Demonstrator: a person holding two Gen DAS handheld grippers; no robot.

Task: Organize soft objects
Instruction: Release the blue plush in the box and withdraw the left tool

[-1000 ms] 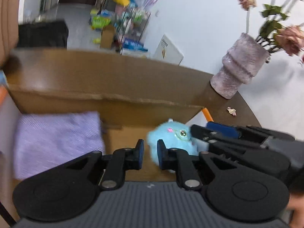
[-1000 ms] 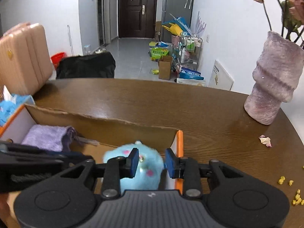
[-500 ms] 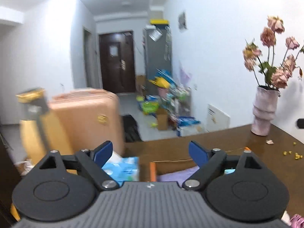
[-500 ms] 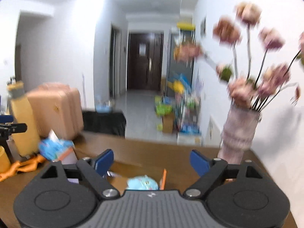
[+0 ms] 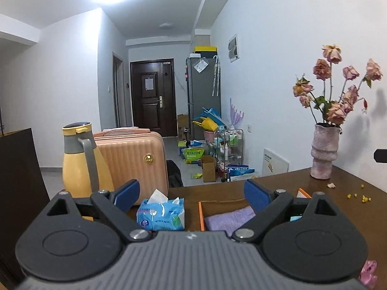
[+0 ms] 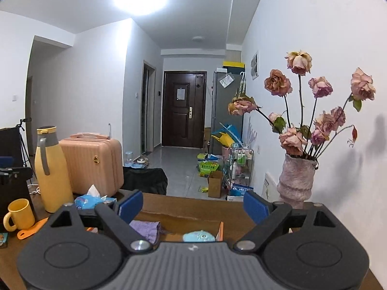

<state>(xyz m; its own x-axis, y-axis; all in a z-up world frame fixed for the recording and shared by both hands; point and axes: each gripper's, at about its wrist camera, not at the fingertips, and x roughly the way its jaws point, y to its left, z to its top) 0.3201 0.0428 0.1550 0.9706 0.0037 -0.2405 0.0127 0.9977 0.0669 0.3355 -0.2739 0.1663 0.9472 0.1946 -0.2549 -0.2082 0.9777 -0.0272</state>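
Beyond the left claw [image 5: 192,195], wide apart and holding nothing, a box [image 5: 201,213] on the desk [image 5: 338,207] holds a purple cloth [image 5: 229,220], while past the right claw [image 6: 192,205], likewise wide and empty, that box [image 6: 220,229] holds the cloth [image 6: 146,228] and a blue plush toy [image 6: 198,236].

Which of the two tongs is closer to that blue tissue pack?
Left. The tissue pack sits just ahead between the open left tongs. From the right tongs, also open, the pack lies off to their left, beyond the left finger.
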